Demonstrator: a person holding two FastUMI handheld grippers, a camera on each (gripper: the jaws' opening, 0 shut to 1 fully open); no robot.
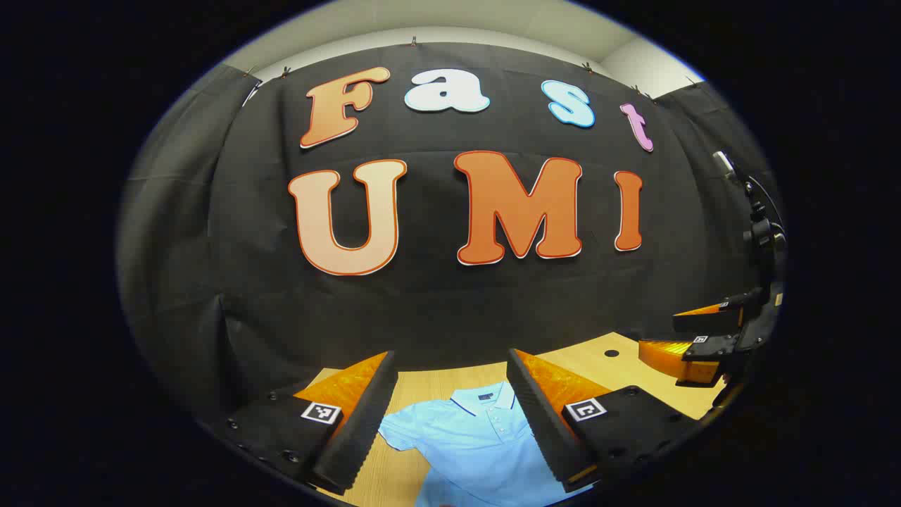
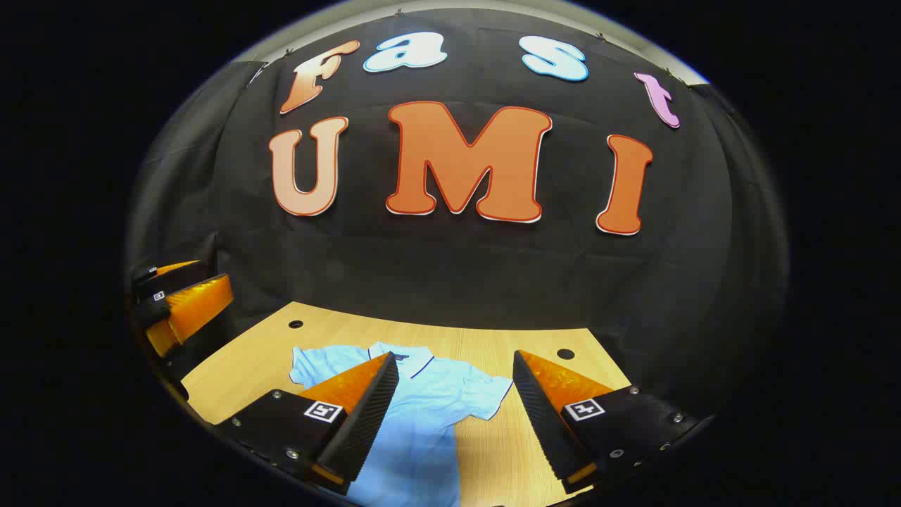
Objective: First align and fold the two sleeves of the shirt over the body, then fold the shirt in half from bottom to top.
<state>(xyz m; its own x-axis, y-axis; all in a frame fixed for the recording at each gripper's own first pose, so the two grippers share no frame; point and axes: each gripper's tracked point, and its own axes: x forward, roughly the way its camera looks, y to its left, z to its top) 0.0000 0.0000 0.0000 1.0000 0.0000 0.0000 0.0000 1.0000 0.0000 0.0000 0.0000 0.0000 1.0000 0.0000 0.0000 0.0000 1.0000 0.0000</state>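
Shirt [image 2: 422, 401]: flat, sleeves unfolded.
Left gripper [image 1: 450, 415], right gripper [image 2: 454, 415]: jaws released, empty.
Risk: a shallow pinch drags the body and skews the sleeves.

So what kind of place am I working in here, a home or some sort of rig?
It looks like a staged recording booth, not a home: black cloth wall draped behind, a bare wooden table with round holes in it, and a single light blue polo shirt laid flat for folding.
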